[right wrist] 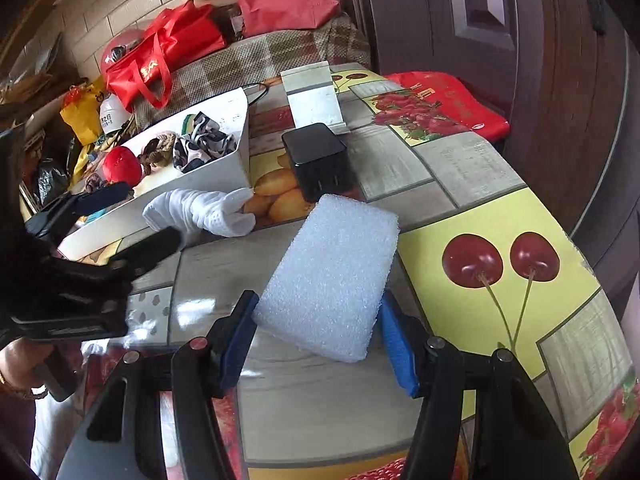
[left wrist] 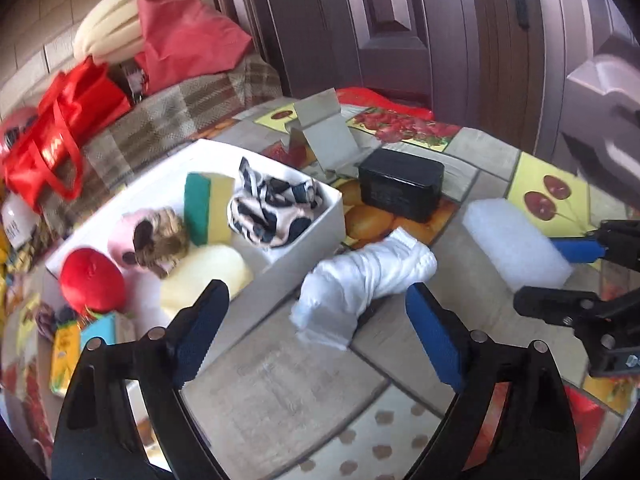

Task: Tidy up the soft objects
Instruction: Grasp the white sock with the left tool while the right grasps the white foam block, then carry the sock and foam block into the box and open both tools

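The right hand-held gripper (right wrist: 316, 344) straddles the near end of the white foam block (right wrist: 332, 276), pads touching its sides; its long axis runs straight ahead. The left hand-held gripper (left wrist: 316, 320) stands released, the rolled white cloth (left wrist: 368, 276) just ahead between its fingers, untouched.

Bare table (left wrist: 280, 380) lies at lower centre; box (left wrist: 320, 216), glove (left wrist: 360, 284) and foam (left wrist: 516, 248) crowd the middle.

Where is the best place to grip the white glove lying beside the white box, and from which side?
Probably the bundled middle of the white glove, from above: it lies flat and crosswise, so the left gripper fingers can straddle its narrow width.
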`<action>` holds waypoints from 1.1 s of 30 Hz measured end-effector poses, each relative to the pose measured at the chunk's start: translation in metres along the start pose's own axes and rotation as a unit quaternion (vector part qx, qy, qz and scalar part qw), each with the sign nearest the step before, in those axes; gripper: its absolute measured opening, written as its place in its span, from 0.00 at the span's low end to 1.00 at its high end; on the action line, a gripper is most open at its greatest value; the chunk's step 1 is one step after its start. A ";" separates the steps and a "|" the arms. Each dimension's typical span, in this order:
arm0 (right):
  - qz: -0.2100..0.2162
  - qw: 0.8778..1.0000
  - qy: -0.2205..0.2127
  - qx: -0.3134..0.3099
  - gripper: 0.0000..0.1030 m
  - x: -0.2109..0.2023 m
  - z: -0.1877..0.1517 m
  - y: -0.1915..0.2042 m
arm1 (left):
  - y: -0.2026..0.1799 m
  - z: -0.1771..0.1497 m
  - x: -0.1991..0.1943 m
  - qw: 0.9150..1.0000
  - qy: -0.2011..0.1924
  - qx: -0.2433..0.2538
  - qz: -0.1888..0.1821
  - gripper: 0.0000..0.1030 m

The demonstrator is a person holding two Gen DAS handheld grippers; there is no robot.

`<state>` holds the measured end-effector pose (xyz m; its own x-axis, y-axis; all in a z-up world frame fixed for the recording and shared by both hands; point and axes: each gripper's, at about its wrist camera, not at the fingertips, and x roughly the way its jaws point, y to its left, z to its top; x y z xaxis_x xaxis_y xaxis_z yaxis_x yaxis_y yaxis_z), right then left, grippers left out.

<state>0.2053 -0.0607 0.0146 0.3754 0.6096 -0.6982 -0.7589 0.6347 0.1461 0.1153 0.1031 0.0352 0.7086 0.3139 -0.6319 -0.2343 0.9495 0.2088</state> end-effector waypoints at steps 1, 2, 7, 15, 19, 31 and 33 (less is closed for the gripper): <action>0.002 1.000 0.000 0.000 0.59 -0.001 0.000 0.000 | -0.004 0.001 0.001 1.000 -0.003 0.009 0.007 0.71; 0.004 1.000 0.000 0.001 0.59 0.000 0.000 -0.002 | -0.008 0.001 0.002 1.000 -0.003 0.020 0.014 0.59; 0.014 1.000 -0.004 0.009 0.59 -0.001 -0.001 -0.005 | -0.025 -0.003 0.003 0.998 0.004 0.069 0.007 0.34; 0.012 1.000 -0.003 0.003 0.59 -0.001 0.000 -0.003 | -0.037 0.000 0.018 0.995 0.038 0.095 -0.020 0.34; 0.013 1.000 -0.004 0.006 0.59 -0.001 0.000 -0.004 | -0.031 0.002 0.018 0.995 0.034 0.078 -0.048 0.24; -0.011 0.998 -0.060 -0.014 0.59 -0.020 -0.004 0.006 | 0.014 -0.013 -0.048 0.991 -0.120 -0.064 -0.008 0.23; -0.026 0.996 -0.079 -0.034 0.59 -0.026 -0.004 0.015 | 0.029 -0.019 -0.057 0.985 -0.138 -0.105 0.007 0.23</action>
<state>0.1820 -0.0690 0.0317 0.4907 0.6472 -0.5834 -0.7681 0.6374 0.0611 0.0551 0.1126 0.0631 0.8510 0.3431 -0.3977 -0.3574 0.9331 0.0401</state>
